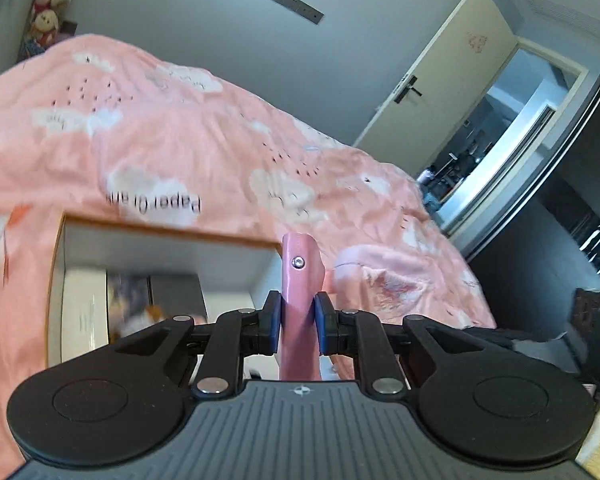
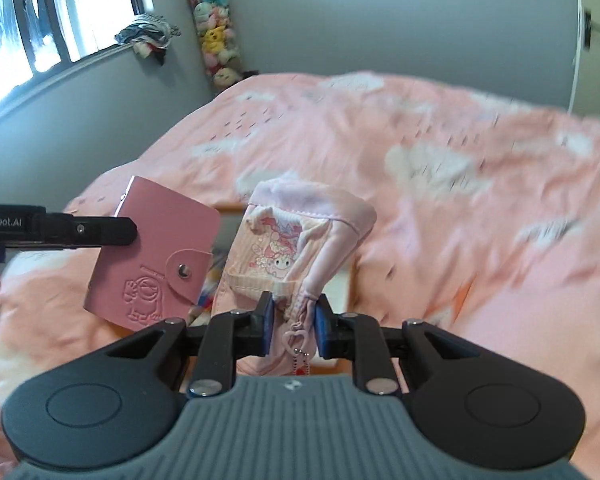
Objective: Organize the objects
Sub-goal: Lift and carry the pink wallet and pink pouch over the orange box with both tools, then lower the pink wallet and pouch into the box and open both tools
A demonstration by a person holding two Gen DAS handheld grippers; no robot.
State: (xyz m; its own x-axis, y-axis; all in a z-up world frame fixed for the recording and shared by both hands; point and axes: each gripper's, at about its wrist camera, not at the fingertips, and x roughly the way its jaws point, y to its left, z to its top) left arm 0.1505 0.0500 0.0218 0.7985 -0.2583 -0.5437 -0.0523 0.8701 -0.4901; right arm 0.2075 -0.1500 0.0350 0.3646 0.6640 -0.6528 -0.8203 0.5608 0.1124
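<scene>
Wallet (image 2: 156,256) gripped in left claw (image 1: 296,322), pouch (image 2: 300,248) in right claw (image 2: 292,320), both held above box (image 1: 160,236) on bed (image 2: 440,168); placing judged next.

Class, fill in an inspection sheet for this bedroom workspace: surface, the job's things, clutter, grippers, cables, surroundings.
Surface: pink cloud-print bedspread, rumpled.
Job's things: pink card wallet and pink cartoon pouch, both lifted above an open box holding printed items.
Clutter: bundled clothes on the windowsill.
Grippers: left gripper shut on the wallet; right gripper shut on the pouch.
Cables: nothing seen.
Surroundings: plush toy column, window, open door.
</scene>
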